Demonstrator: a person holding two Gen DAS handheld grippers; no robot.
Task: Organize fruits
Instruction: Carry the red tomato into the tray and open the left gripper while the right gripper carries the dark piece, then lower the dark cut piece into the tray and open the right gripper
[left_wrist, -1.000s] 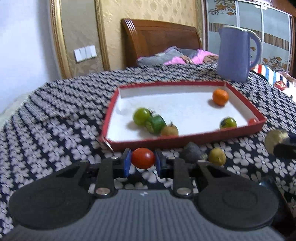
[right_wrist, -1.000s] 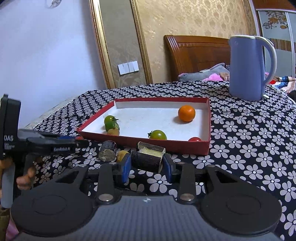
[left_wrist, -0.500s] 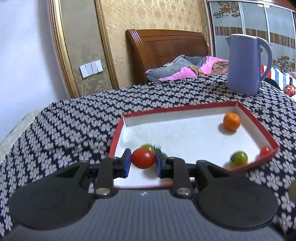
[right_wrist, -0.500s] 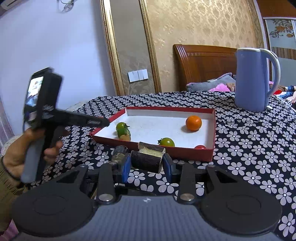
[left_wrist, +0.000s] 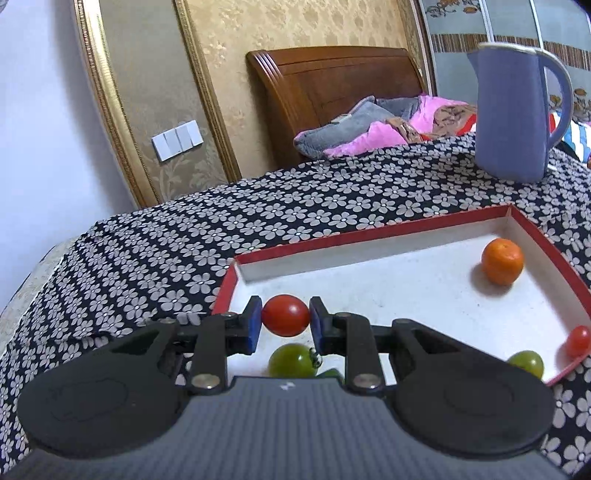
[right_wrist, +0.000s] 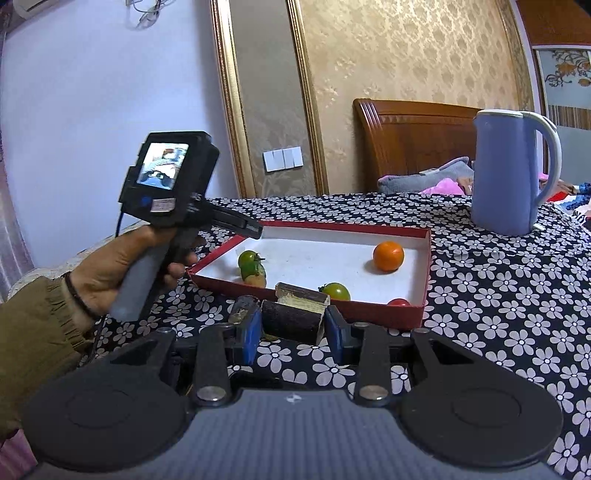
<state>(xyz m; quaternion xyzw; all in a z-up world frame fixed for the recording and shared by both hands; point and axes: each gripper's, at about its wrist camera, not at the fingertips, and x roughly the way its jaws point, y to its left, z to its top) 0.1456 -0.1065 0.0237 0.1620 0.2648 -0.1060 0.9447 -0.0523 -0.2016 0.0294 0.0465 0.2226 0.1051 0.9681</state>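
My left gripper (left_wrist: 285, 322) is shut on a red tomato (left_wrist: 285, 315) and holds it above the near left part of the red-rimmed white tray (left_wrist: 417, 226). In the tray lie an orange (left_wrist: 502, 261), a green tomato (left_wrist: 291, 361) under the gripper, another green tomato (left_wrist: 526, 363) and a small red tomato (left_wrist: 577, 341). My right gripper (right_wrist: 291, 326) is shut on a dark brown block (right_wrist: 291, 321) in front of the tray (right_wrist: 427, 266). The left gripper also shows in the right wrist view (right_wrist: 255, 232) over the tray's left corner.
A blue kettle (right_wrist: 509, 173) stands behind the tray on the black flowered tablecloth (right_wrist: 498, 295). A grey round piece (right_wrist: 242, 306) lies on the cloth by the tray's front wall. A wooden headboard (left_wrist: 332, 96) and bedding are beyond the table.
My left gripper has risen and moved forward with the red tomato, from in front of the tray to over its near left part. My right gripper has lifted slightly with the block.
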